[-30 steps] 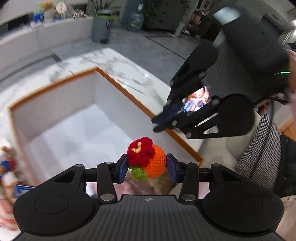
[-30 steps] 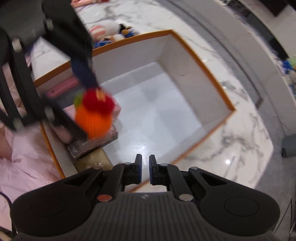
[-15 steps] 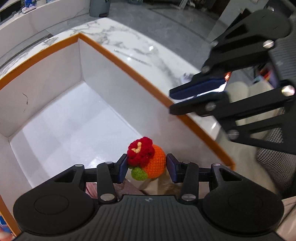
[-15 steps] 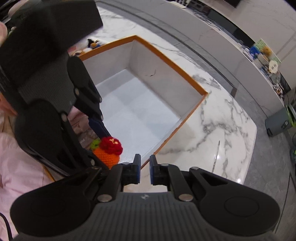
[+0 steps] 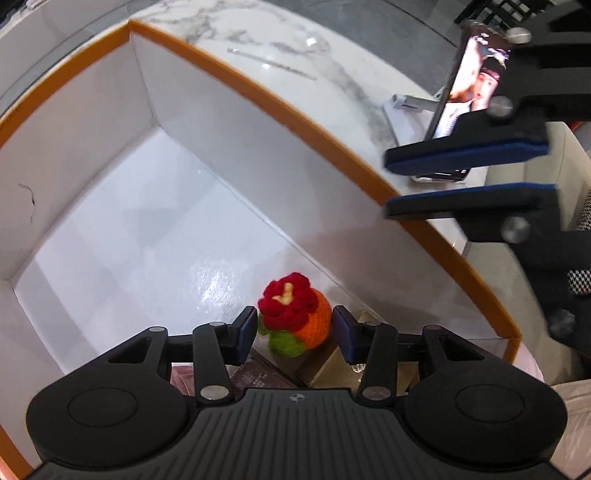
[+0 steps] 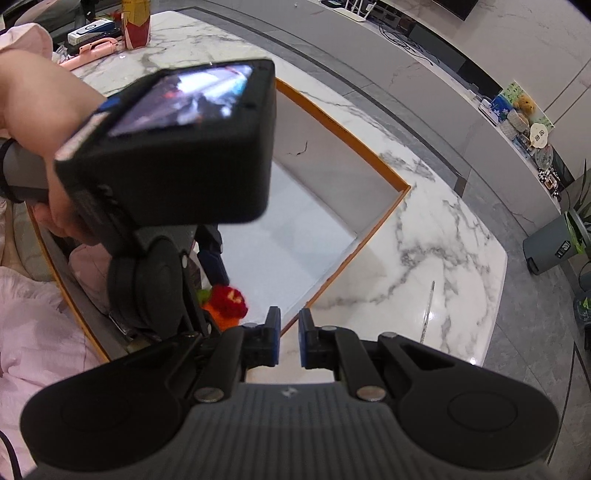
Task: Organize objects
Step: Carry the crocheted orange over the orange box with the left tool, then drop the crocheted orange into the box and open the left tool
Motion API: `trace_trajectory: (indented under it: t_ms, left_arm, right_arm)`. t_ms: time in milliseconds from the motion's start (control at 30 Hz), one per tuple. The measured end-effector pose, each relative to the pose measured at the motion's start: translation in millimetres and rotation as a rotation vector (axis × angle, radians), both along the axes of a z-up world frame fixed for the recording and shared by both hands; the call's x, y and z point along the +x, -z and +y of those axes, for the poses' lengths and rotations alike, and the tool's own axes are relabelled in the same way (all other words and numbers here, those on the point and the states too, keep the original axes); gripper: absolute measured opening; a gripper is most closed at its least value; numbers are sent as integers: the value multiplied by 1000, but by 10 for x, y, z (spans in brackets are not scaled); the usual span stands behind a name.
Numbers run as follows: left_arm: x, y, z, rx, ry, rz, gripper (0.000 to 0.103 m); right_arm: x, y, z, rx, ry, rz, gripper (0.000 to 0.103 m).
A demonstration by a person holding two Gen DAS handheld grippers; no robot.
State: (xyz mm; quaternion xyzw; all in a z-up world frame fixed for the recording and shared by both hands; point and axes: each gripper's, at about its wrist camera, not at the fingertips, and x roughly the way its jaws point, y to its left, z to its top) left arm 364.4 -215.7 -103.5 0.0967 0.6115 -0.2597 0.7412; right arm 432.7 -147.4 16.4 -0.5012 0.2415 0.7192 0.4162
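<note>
One crocheted toy (image 5: 295, 314) sits inside the one white box (image 5: 229, 122) with an orange rim. Two grippers: the left gripper (image 5: 294, 334) over the box, the right gripper (image 6: 289, 341) beside it. Just outside the box stands one phone (image 5: 469, 77), and farther off one red can (image 6: 136, 22).

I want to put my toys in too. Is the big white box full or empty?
Mostly empty. The box shows a wide bare white floor; only a few flat things lie in its near corner, under the knitted toy.
</note>
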Motion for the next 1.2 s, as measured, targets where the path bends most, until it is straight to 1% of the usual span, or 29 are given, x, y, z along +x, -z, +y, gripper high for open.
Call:
trace_trajectory:
  t_ms: [67, 167, 200, 267, 300, 467, 500, 533, 667, 833, 933, 1000, 1067, 1133, 1200]
  left_arm:
    - [3, 25, 6, -7, -14, 5, 55]
    - [-6, 35, 36, -13, -31, 6, 56]
    - [-27, 20, 39, -12, -31, -2, 56]
    - [-77, -26, 51, -14, -26, -34, 60]
    - [-112, -61, 60, -15, -24, -50, 61]
    - [-287, -330, 157, -61, -22, -130, 63]
    - [-346, -397, 187, -68, -24, -148, 63]
    - [-411, -474, 226, -75, -23, -167, 63]
    - [-666, -807, 398, -102, -28, -244, 63]
    - [-986, -1127, 806, -112, -53, -333, 63]
    - [-1180, -1244, 1133, -96, -86, -365, 63]
    - [-1278, -1385, 1292, -71, -109, -382, 63]
    - [-1352, -1363, 1496, -44, -137, -394, 63]
    - [-1444, -1334, 1710, -25, -165, -402, 63]
    - [-1528, -1314, 1916, -7, -192, -404, 63]
  right_arm:
    - [-2, 6, 0, -3, 1, -3, 10]
    - [-15, 10, -10, -9, -3, -9, 10]
    - [-21, 8, -13, -11, -4, -11, 10]
    - [-29, 1, -20, -18, -7, -13, 11]
    - [-33, -6, -22, -22, -7, -13, 11]
    - [-61, -28, -29, -48, -1, -16, 13]
    - [-73, -35, -33, -49, -2, -20, 15]
    - [-89, -45, -38, -51, -4, -23, 19]
    - [-189, -118, -51, -44, -5, -28, 20]
    - [-432, -282, -38, -27, -36, -2, 21]
    - [-628, -394, 4, -21, -66, 41, 21]
    - [-781, -464, 42, -22, -95, 76, 22]
    - [-952, -513, 88, -29, -128, 108, 26]
    - [-1156, -538, 139, -29, -175, 122, 34]
    - [-1360, -526, 199, -26, -227, 124, 34]
